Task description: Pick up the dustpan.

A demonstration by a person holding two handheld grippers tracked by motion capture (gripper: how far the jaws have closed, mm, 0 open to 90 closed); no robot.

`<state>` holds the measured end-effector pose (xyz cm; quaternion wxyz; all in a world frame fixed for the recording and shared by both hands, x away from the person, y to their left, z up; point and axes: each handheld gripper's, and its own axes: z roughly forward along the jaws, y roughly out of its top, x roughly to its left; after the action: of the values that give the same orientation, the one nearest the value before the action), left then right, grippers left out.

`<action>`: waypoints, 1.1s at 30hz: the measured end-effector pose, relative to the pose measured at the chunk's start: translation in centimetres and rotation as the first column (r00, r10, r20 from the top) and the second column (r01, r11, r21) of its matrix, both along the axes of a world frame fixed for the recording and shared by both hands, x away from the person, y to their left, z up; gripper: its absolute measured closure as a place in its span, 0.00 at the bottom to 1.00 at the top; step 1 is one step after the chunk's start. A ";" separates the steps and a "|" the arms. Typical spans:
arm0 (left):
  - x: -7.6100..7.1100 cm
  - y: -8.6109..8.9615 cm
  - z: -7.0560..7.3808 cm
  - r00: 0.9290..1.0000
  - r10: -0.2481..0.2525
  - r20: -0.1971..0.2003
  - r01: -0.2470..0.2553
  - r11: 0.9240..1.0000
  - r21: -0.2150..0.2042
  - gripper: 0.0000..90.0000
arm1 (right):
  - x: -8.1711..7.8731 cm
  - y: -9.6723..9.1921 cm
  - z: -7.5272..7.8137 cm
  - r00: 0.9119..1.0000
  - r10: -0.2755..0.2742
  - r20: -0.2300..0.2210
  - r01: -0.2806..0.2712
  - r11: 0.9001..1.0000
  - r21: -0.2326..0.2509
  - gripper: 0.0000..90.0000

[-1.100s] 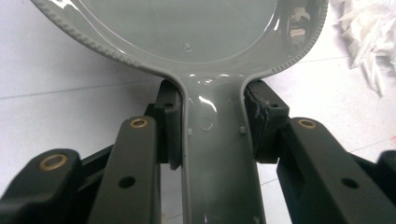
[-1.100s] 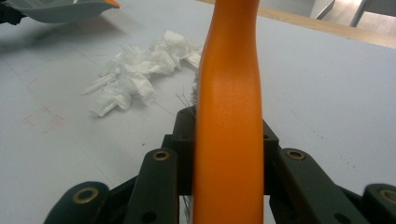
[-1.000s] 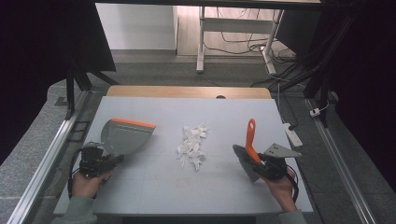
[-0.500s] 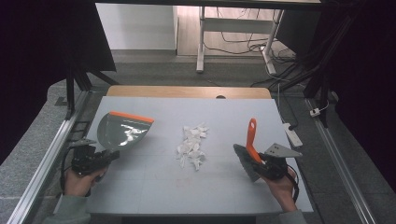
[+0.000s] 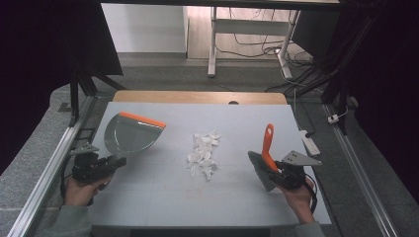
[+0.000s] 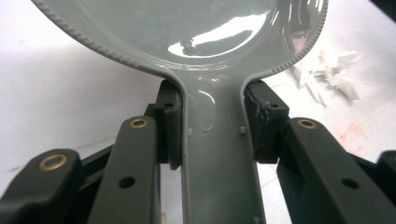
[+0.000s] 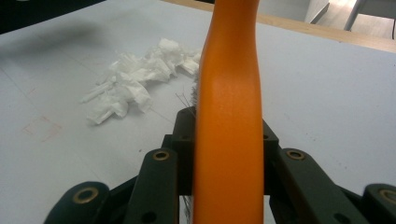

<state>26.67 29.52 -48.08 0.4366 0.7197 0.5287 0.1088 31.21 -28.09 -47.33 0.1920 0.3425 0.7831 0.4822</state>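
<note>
A grey dustpan (image 5: 129, 137) with an orange lip sits at the left of the table; my left gripper (image 5: 109, 163) is shut on its handle (image 6: 219, 154), with the pan's bowl (image 6: 187, 28) ahead of the jaws. At the right, my right gripper (image 5: 271, 170) is shut on the orange handle (image 7: 229, 116) of a hand brush (image 5: 267, 147), whose grey bristle head (image 5: 258, 167) points down to the table. A heap of white paper scraps (image 5: 203, 153) lies between them in the middle of the table, and it also lies beyond the brush (image 7: 135, 79).
The light grey table (image 5: 163, 197) has a wooden strip along its far edge (image 5: 197, 96). Metal rails (image 5: 59, 153) run down both sides. A desk frame and cables (image 5: 257, 34) stand on the floor beyond. A white power strip (image 5: 310, 142) lies at the right edge.
My left gripper has drawn the dustpan toward the left and slightly away from the paper heap. The right gripper and brush have stayed where they were.
</note>
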 end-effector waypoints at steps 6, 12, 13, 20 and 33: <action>-0.2 -0.5 0.7 0.997 -0.061 0.040 0.061 0.998 -0.005 0.68 | 0.0 -0.3 0.3 1.000 -0.013 0.000 0.013 1.000 0.026 0.78; -1.1 -0.7 1.4 0.993 -0.097 0.071 0.096 0.995 0.018 0.68 | -0.3 0.1 0.3 1.000 0.002 0.010 -0.002 1.000 0.009 0.78; -1.2 -0.7 1.6 0.991 -0.107 0.078 0.106 0.994 0.021 0.68 | -0.3 0.2 0.3 1.000 0.007 0.010 -0.007 1.000 0.009 0.78; -1.5 -1.0 1.7 0.978 -0.188 0.087 0.184 0.982 0.051 0.68 | -0.1 0.3 0.1 1.000 0.012 0.007 -0.012 1.000 -0.004 0.78; -1.9 -2.1 1.4 0.941 -0.334 0.063 0.325 0.938 0.119 0.68 | -0.1 0.4 0.1 1.000 0.020 0.004 -0.020 1.000 -0.004 0.78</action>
<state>24.79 27.46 -46.66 0.4309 0.8153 0.3757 0.0918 31.07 -27.65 -47.26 0.1892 0.3333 0.7872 0.4832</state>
